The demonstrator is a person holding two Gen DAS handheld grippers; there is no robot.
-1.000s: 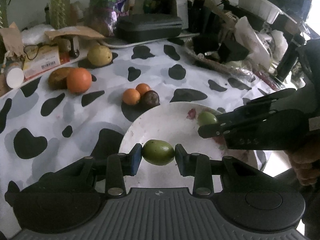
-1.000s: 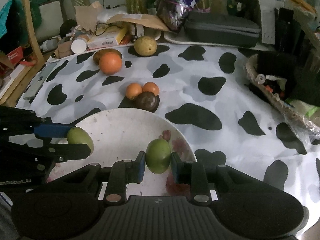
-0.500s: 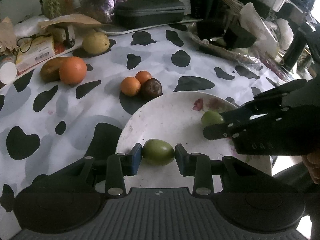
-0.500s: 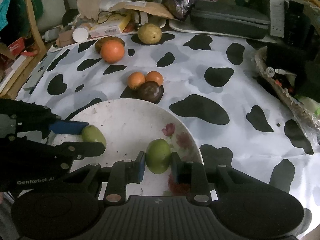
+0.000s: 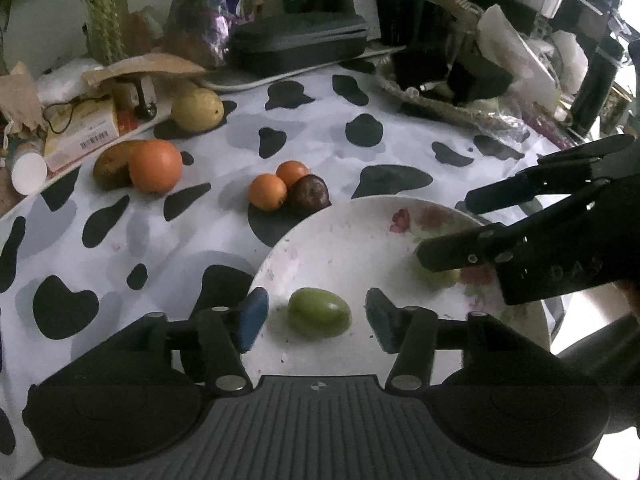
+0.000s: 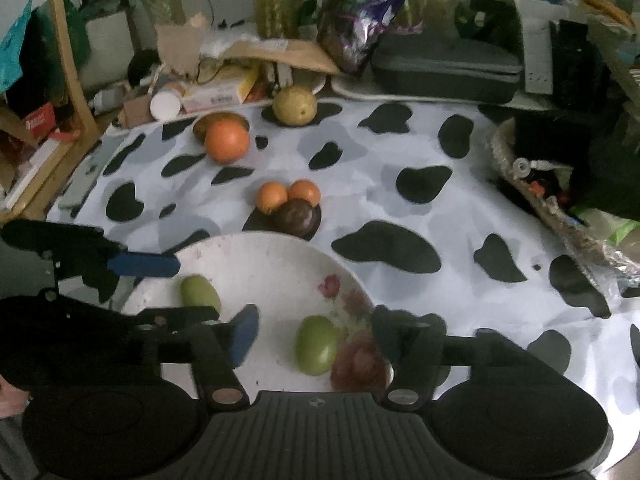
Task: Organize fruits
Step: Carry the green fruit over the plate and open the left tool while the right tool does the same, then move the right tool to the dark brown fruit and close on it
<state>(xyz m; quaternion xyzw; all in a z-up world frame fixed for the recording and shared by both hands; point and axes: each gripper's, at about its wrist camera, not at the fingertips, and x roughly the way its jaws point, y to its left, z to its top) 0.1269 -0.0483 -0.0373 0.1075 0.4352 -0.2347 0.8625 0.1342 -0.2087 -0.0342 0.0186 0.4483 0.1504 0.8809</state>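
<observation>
we had both the left gripper (image 5: 316, 316) and the right gripper (image 6: 314, 334) just opening, each green fruit (image 5: 319, 312) free on the plate (image 5: 340, 240); we judged lifting straight up best, so neither rolls.

Cow-print cloth (image 6: 400, 152) covers the counter. Along the far edge: dark zip case (image 6: 446, 68), purple foil bag (image 6: 366, 8), torn brown paper (image 6: 280, 50), barcoded box (image 5: 82, 132), white-capped bottle (image 6: 165, 105). Cluttered woven tray (image 6: 532, 192) at right

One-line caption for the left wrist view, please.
Left gripper, jaws just opened, leaves a green fruit on the white plate.
</observation>
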